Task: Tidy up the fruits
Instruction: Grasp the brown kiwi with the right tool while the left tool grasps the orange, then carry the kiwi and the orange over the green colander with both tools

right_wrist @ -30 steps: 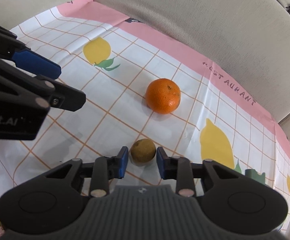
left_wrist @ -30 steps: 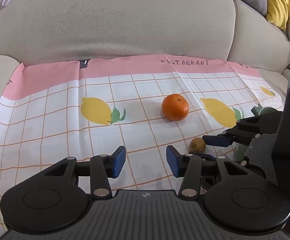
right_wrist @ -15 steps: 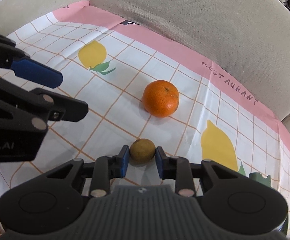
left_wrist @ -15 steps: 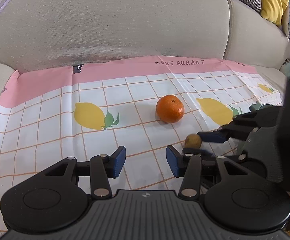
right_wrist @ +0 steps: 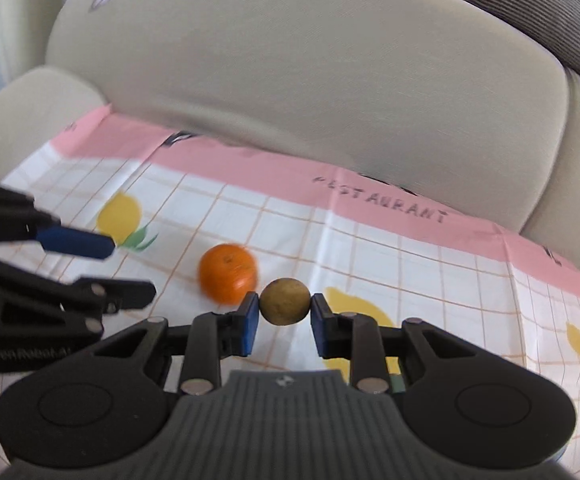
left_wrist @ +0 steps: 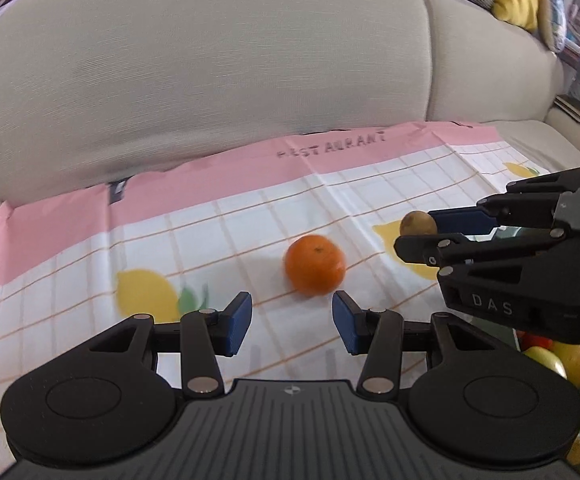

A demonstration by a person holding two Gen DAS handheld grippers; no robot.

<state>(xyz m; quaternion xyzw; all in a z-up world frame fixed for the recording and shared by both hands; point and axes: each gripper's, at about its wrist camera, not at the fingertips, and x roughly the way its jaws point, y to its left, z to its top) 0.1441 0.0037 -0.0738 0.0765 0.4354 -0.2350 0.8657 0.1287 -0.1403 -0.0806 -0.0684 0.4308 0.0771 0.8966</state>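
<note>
Above the lemon-print cloth (right_wrist: 370, 240) on the sofa, the right tongs (right_wrist: 285, 316) now hold the small brown fruit (right_wrist: 285, 301) lifted clear; a second ago it sat on the cloth between the pads. It is round, dull olive-brown, pinched on both sides. The left tongs (left_wrist: 292, 322) stand half open and empty, just short of the orange (left_wrist: 315, 269), which rests on the cloth.

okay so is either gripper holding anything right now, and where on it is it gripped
The right gripper is shut on the small brown fruit, its blue pads pressing the fruit's two opposite sides. The left gripper is open and holds nothing.
</note>
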